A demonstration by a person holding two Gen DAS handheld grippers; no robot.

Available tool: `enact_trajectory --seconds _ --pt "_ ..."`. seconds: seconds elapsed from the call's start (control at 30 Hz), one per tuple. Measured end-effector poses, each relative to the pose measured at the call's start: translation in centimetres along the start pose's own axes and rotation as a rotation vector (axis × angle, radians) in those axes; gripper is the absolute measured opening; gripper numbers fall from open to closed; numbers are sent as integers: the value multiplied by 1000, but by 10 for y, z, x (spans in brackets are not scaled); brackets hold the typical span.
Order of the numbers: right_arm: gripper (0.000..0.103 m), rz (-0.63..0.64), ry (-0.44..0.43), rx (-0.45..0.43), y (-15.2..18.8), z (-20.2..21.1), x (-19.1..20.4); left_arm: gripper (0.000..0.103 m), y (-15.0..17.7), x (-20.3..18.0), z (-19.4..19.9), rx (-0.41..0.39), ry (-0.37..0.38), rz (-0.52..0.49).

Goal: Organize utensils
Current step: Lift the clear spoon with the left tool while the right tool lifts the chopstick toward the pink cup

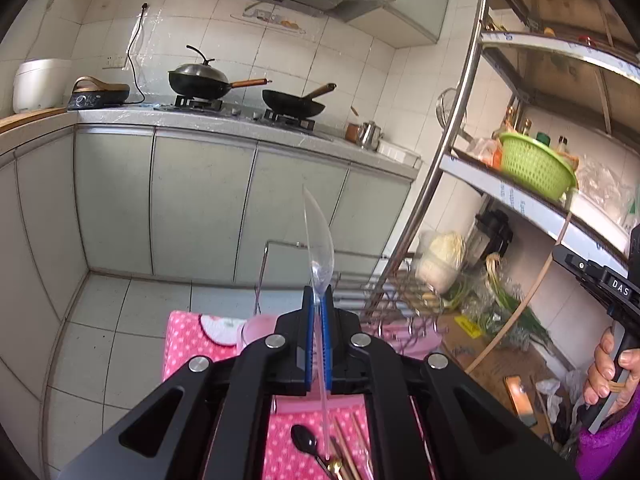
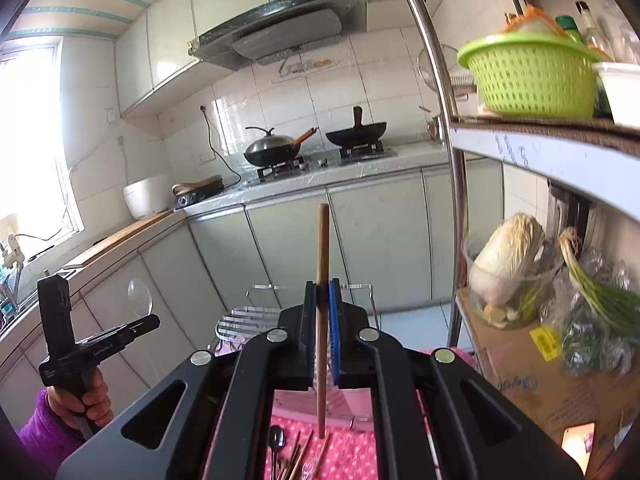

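Note:
My left gripper (image 1: 318,300) is shut on a clear plastic spoon (image 1: 318,240), bowl upward, held above the pink dotted cloth (image 1: 188,340). My right gripper (image 2: 322,292) is shut on a brown wooden chopstick (image 2: 322,248), held upright. Below on the cloth lie a black spoon (image 1: 304,438) and several chopsticks (image 1: 348,452); they also show in the right wrist view (image 2: 298,456). A metal wire rack (image 1: 360,276) stands behind the cloth, seen also in the right wrist view (image 2: 248,320). The left gripper with the clear spoon (image 2: 140,296) appears at the left of the right wrist view.
A steel shelf unit (image 1: 460,112) stands at right with a green basket (image 1: 534,164), cabbage (image 2: 508,256) and green onions (image 2: 592,280). The kitchen counter (image 1: 200,120) with two woks and a rice cooker (image 1: 40,80) lies beyond. A cardboard box (image 2: 532,380) sits low right.

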State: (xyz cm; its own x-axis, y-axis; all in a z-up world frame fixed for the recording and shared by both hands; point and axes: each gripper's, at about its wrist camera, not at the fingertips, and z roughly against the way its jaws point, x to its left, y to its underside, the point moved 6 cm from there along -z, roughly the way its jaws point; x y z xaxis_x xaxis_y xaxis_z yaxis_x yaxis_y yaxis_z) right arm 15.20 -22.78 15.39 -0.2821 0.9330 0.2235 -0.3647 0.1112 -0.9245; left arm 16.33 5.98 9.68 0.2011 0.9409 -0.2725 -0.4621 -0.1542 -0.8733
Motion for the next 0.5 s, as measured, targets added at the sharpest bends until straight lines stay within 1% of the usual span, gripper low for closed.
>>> enact_trajectory --seconds 0.1,0.23,0.3,0.5 --pt "6 13 17 -22 -17 -7 -2 3 -13 1 -11 -37 -21 -5" --pt "6 26 34 -34 -27 -21 -4 3 -28 6 -31 -79 -50 -8" --pt "6 38 53 -36 -30 -32 -6 3 -33 9 -43 -90 -52 3" --pt "6 50 81 2 -23 -65 -16 3 -38 20 -77 -130 -85 -11"
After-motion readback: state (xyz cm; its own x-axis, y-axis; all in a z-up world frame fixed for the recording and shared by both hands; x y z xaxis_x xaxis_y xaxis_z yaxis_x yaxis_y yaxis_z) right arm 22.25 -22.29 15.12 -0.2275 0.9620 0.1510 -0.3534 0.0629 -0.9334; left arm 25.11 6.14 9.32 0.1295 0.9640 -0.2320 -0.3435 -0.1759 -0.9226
